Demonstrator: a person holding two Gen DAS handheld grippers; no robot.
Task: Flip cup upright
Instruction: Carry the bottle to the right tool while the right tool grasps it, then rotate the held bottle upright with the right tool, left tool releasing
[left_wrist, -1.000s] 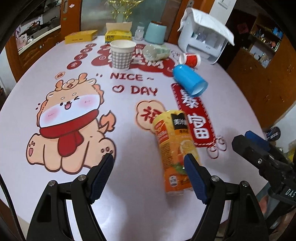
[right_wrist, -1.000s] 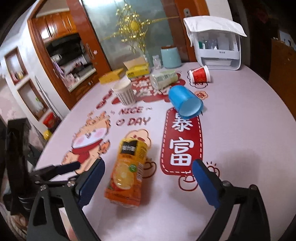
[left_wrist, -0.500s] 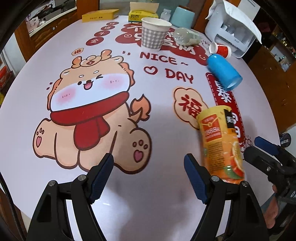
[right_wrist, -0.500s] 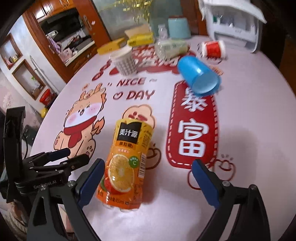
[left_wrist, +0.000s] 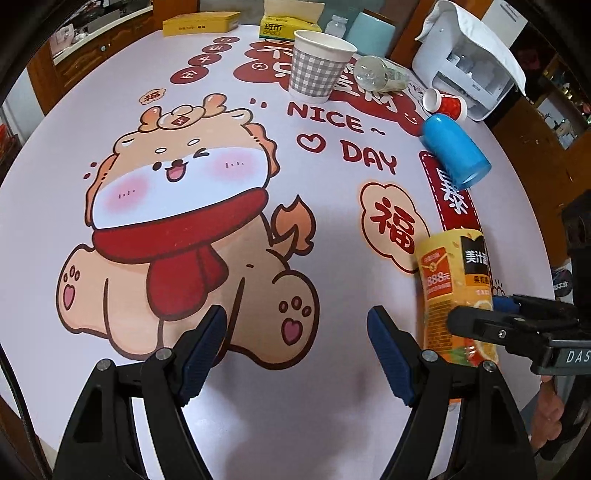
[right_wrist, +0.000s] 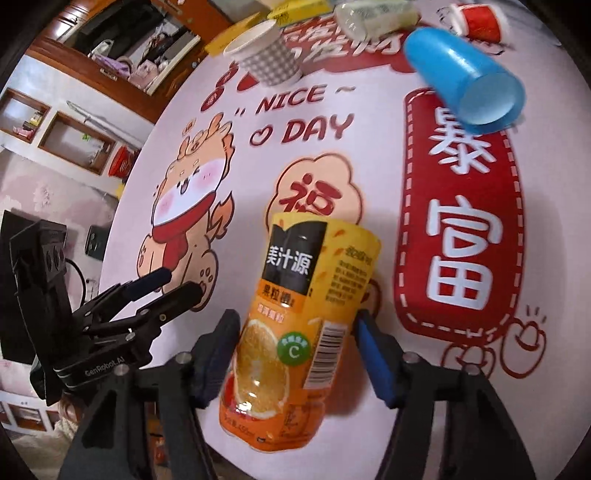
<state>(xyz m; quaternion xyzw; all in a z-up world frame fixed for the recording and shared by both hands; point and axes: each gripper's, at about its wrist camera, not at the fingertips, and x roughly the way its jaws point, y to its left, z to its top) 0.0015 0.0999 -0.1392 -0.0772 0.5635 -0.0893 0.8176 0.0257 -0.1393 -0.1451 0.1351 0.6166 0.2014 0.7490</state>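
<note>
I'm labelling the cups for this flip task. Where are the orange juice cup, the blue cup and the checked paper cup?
orange juice cup (right_wrist: 295, 325): right wrist view, label mid-body.
blue cup (right_wrist: 458, 70): right wrist view, outer side wall.
checked paper cup (left_wrist: 314, 72): left wrist view, checked side wall.

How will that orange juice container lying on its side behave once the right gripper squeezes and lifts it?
The orange juice container is a cylinder lying flat, so a nudge would probably roll it sideways. Its glossy printed wrap looks slick; the right gripper brackets it mid-body and may slip when tilting. The far end looks open, so it is likely empty, light and thin-walled, denting under a hard squeeze.
</note>
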